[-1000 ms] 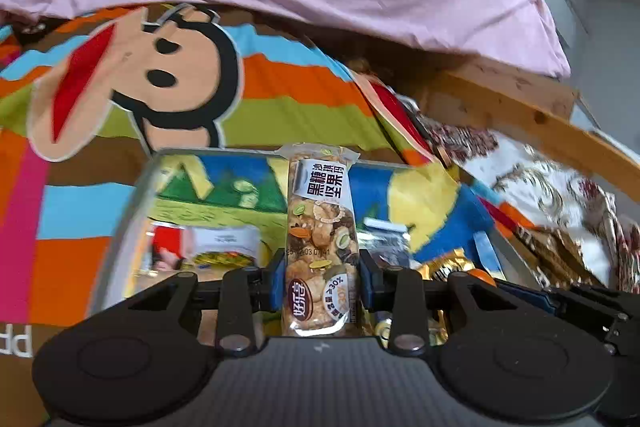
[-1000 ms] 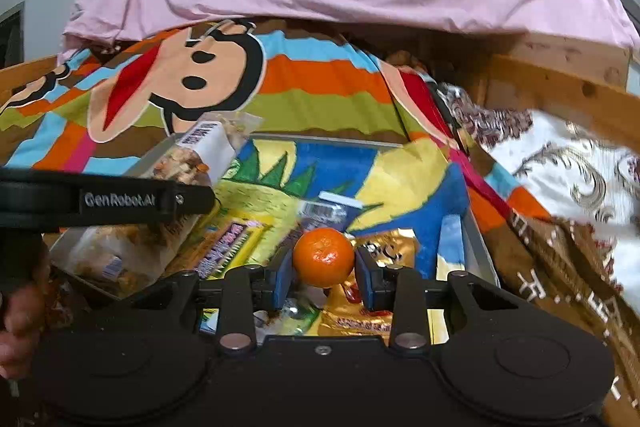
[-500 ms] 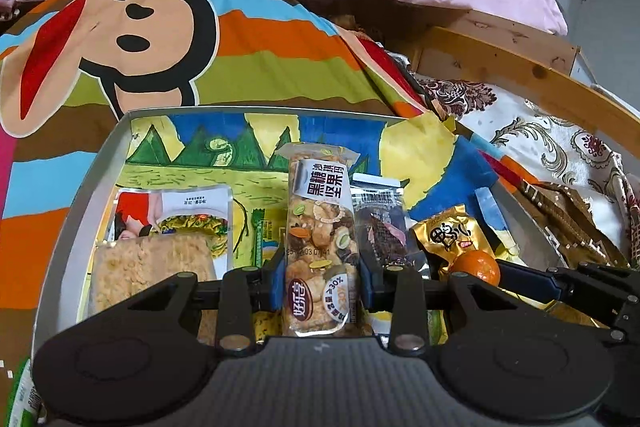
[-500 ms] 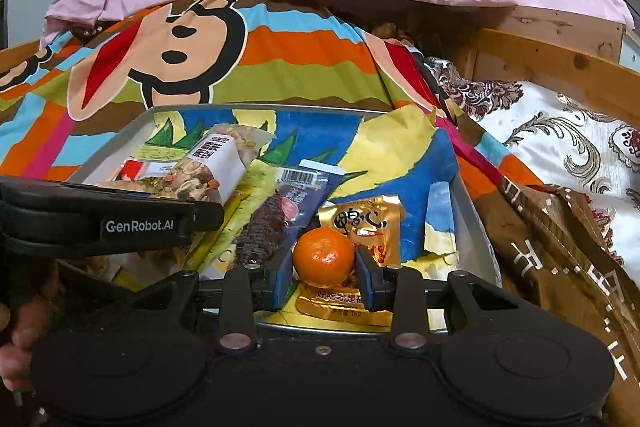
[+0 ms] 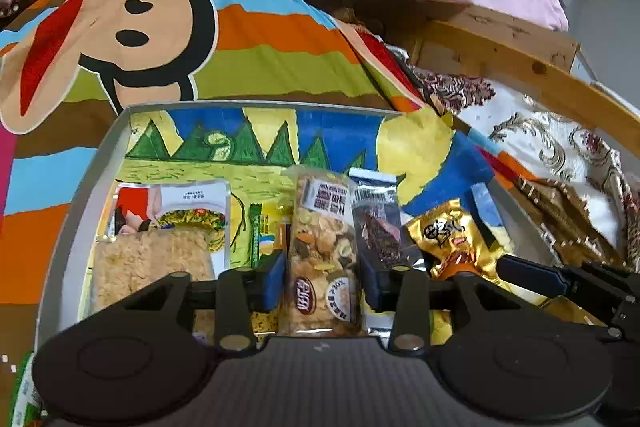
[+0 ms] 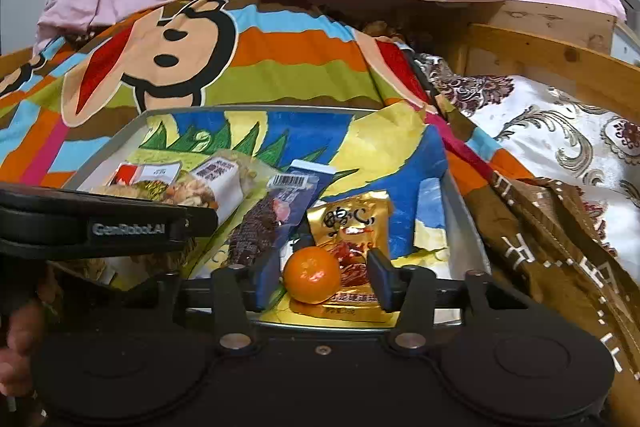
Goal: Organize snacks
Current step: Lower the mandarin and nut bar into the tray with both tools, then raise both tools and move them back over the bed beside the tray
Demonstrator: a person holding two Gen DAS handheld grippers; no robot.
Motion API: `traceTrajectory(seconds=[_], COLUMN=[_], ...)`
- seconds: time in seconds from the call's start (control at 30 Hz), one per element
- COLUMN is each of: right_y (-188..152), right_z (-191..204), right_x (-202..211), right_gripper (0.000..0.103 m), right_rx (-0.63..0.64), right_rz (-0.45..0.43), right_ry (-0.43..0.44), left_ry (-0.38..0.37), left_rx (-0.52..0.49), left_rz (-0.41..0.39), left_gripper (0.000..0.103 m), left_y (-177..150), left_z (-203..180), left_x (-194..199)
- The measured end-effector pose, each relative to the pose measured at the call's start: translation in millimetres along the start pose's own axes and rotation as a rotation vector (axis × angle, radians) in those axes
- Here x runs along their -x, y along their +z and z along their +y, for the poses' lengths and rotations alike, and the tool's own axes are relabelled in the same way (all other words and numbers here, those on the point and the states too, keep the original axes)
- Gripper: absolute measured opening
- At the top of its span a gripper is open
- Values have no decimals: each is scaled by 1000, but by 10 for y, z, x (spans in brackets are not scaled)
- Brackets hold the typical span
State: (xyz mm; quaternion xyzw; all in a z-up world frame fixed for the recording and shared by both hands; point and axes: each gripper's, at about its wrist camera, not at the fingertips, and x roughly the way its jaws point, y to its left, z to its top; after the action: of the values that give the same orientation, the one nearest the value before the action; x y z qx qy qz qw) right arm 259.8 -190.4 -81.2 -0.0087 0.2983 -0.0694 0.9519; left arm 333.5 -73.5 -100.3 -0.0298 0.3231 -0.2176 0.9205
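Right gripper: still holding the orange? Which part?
No. The right gripper has just been opening; the orange sits between the pads with gaps either side, resting on the gold packet. Nothing is held.

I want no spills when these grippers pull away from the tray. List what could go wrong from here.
1. The right gripper has just been opening; the orange sits loose between its jaws on the slick gold packet and may roll.
2. The left gripper has just been opening around the nut bar; pulling back could drag it.
3. The tray lies on soft bedding, so a nudge might tip it.
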Motion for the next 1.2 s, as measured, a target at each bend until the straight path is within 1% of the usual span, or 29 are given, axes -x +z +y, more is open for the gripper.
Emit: traceTrajectory(seconds=[0.03, 0.1, 0.23, 0.33, 0.37, 0.4, 0.43, 0.5, 0.57, 0.67, 0.73, 0.9, 1.1, 1.2], right_y=[10, 40, 132, 217, 245, 271, 296, 333, 367, 395, 387, 302, 141, 35], right_z=[-16, -49, -116, -161, -168, -175, -187, -206, -224, -245, -254, -238, -181, -156], right_x=[20, 81, 289, 520, 602, 701, 782, 965, 1150, 1399, 1565, 1938, 2347, 2533], right_gripper=[59, 64, 76, 88, 90, 96, 100, 102, 102, 102, 102, 102, 102, 102], right_rx=[-10, -33, -70, -92, -94, -97, -101, -111, -115, -120, -122, -118, -91, -82], right_rz=[-4, -18, -72, -136, -159, -184, -206, -256, -298, -347, -378, -431, -468, -469], right_ry=[-2, -6, -15, -21, -24, -25, -25, -25, -22, -13, -9, 6, 17, 34], left_ry=[0, 0, 13, 40, 51, 65, 75, 87, 107, 142, 179, 270, 329, 365], left_rx=[7, 19, 41, 46, 49, 55, 64, 82, 97, 89, 86, 85, 93, 75], left_rz=[-7, -23, -70, -116, -133, -157, -181, -219, -270, -322, -362, -440, -464, -473], left_gripper=[52, 59, 67, 78, 84, 88, 90, 99, 102, 102, 102, 102, 102, 103], left_y=[14, 53, 140, 208, 229, 248, 264, 283, 272, 259, 214, 6, -221, -368], left_z=[5, 9, 19, 3, -6, -13, -17, -17, -19, -21, -25, 4, 20, -1], left_x=[35, 122, 377, 611, 685, 790, 902, 1105, 1340, 1655, 1874, 2398, 2813, 3002])
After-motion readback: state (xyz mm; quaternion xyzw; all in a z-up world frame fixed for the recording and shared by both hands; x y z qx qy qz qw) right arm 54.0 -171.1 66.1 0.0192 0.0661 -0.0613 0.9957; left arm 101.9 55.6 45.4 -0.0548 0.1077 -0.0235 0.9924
